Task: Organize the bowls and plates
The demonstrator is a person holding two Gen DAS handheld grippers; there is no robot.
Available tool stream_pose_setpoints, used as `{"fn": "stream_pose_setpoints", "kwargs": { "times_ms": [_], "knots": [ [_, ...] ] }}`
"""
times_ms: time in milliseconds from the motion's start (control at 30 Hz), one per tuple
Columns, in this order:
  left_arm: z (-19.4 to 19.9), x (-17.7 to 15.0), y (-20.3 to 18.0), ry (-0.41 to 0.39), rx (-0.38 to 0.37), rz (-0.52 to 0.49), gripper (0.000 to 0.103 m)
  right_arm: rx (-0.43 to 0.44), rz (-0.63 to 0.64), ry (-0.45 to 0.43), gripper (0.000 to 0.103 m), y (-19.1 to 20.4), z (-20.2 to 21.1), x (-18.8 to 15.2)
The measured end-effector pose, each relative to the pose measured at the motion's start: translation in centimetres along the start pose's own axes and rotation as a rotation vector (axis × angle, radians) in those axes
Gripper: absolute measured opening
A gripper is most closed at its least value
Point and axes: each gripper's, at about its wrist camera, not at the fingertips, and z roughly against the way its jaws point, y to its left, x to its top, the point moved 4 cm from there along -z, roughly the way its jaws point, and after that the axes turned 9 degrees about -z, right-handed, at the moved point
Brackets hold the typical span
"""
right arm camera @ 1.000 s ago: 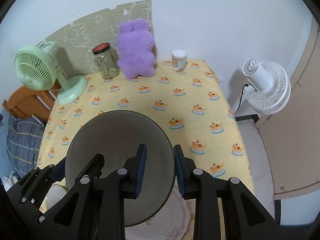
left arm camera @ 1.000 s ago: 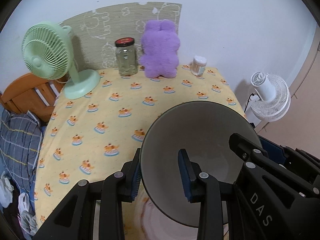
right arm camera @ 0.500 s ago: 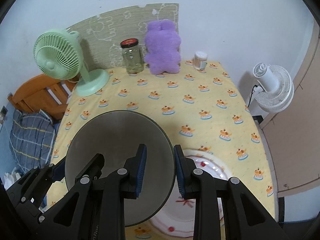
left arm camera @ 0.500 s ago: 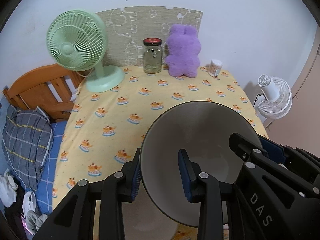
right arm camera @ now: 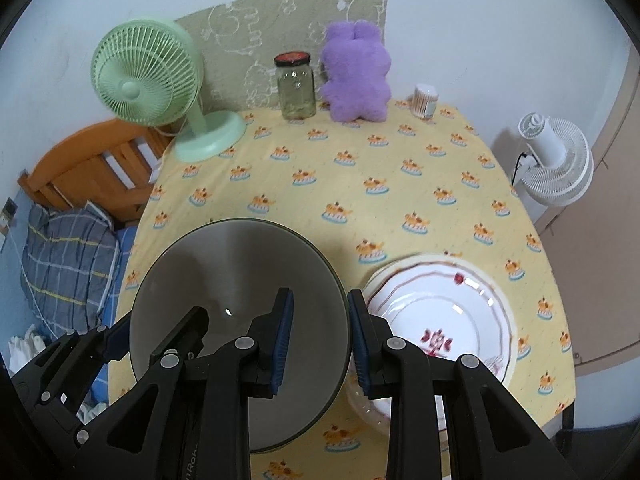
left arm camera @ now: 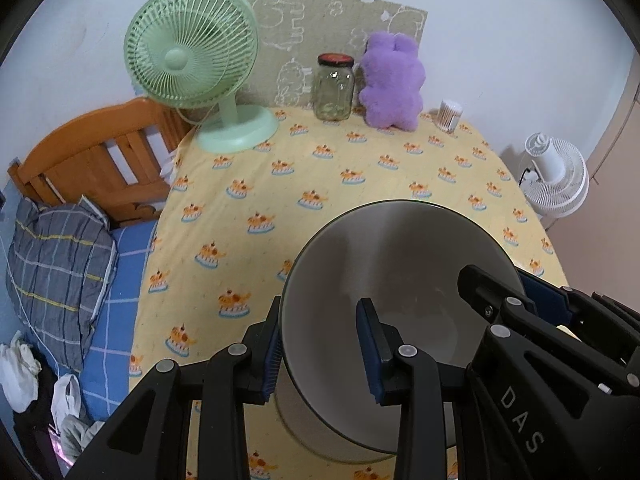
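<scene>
wall (left arm camera: 480, 8): pale, plain | bed headboard (left arm camera: 92, 156): wooden, left | table (right arm camera: 360, 184): yellow patterned cloth

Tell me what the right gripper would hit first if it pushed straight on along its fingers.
The right gripper is shut on the grey bowl's rim, so the bowl goes with it. Ahead and below lies the yellow tablecloth; likely the bowl meets that first, beside the patterned plate. Depth is unclear.

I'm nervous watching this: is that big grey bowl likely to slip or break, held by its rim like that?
The grey bowl looks glazed and smooth, so probably slippery. It looks rigid, likely ceramic, so a drop could chip it. The left gripper and right gripper each pinch opposite sides of its rim, which should steady it.
</scene>
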Motion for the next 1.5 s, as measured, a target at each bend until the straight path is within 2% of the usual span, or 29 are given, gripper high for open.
{"fn": "stream_pose_setpoints", "kwargs": {
  "times_ms": [700, 967, 1367, 1500],
  "knots": [
    [-3.3, -5.2, 1.8, 0.135, -0.045, 0.046, 0.032, -0.047, 0.043, 0.136, 0.031, 1.6, -3.8, -4.8],
    [-4.2, -5.2, 1.7, 0.147, -0.078, 0.068, 0.033, -0.072, 0.074, 0.134, 0.033, 1.8, -4.6, -4.5],
    [-5.0, -5.6, 1.3, 0.152, -0.063, 0.019, 0.033, -0.078, 0.089, 0.151, 0.033, 1.4, -6.0, -5.1],
    [-4.8, -5.7, 1.4, 0.146, -0.102, 0.031, 0.046, -0.069, 0.075, 0.149, 0.034, 1.2, -5.9, -5.2]
  ]
}}
